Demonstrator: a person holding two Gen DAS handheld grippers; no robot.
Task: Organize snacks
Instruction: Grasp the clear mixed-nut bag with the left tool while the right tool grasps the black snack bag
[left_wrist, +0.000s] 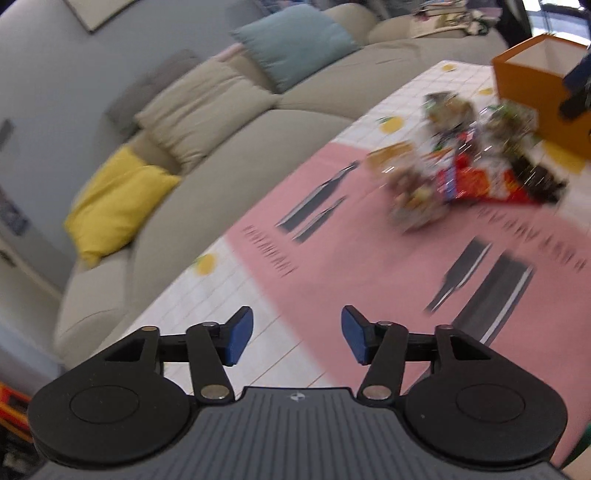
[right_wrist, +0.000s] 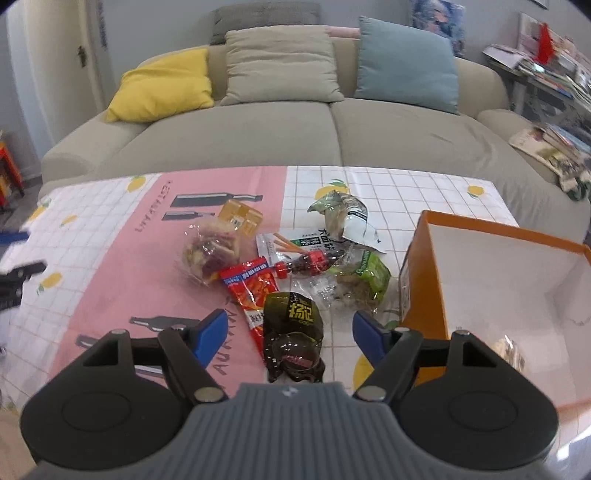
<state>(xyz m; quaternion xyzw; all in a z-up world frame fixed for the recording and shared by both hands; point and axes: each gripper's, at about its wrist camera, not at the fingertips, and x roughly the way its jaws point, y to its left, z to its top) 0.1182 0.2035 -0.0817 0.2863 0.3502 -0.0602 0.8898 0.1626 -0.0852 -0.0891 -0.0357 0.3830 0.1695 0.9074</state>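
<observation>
A pile of snack packets (right_wrist: 295, 258) lies mid-table on the pink and white cloth (right_wrist: 110, 266): a red packet (right_wrist: 251, 284), a small red-capped bottle (right_wrist: 306, 264), green bags (right_wrist: 365, 277) and a clear bag (right_wrist: 210, 254). Nearest me is a dark olive packet (right_wrist: 291, 328), lying between the fingers of my right gripper (right_wrist: 289, 319), which is open with neither pad touching it. My left gripper (left_wrist: 297, 315) is open and empty over the cloth, well short of the blurred pile (left_wrist: 472, 166). It also shows at the far left edge of the right wrist view, left gripper (right_wrist: 20, 253).
An open orange box (right_wrist: 424, 266) with a white inside stands right of the pile, also seen as the orange box (left_wrist: 535, 96). A beige sofa (right_wrist: 332, 136) with yellow, beige and blue cushions runs behind the table. Magazines are stacked on a shelf (right_wrist: 546, 74) at the right.
</observation>
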